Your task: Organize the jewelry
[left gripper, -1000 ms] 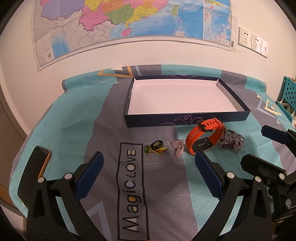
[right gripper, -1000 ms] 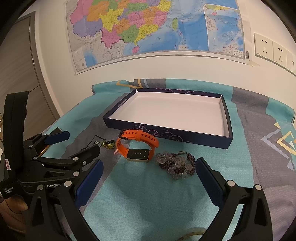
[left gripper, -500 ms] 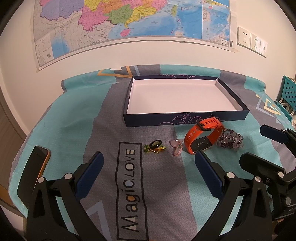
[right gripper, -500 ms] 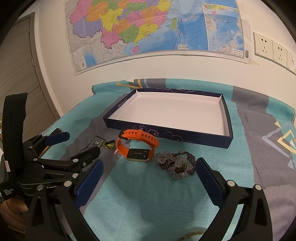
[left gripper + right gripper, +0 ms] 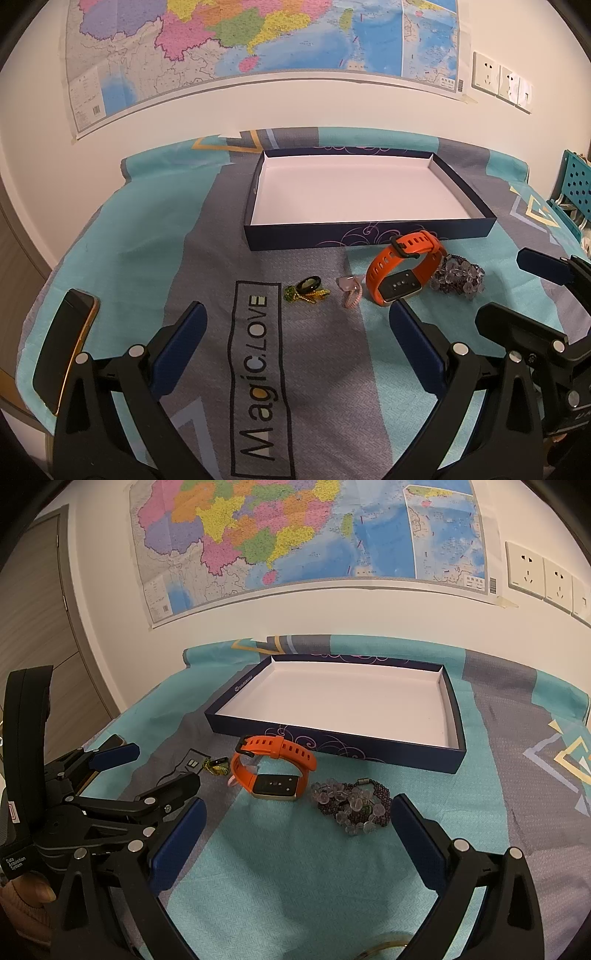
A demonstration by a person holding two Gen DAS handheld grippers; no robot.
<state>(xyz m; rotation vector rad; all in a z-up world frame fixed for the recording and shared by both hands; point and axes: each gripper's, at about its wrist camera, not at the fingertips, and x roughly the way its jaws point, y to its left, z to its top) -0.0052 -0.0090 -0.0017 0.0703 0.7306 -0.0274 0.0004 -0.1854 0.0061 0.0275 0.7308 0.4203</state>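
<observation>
Both jaws spread wide, holding nothing: left gripper (image 5: 295,350), right gripper (image 5: 297,834). Orange watch (image 5: 272,766) standing on edge on the desk (image 5: 295,867), just before the open box (image 5: 452,758), face toward the grippers, long axis left-right. Bead bracelet (image 5: 354,805) just beside it.

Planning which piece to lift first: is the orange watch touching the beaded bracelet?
Cannot tell. In the right wrist view the orange watch and beaded bracelet sit very close; no clear gap or contact shows.
</observation>
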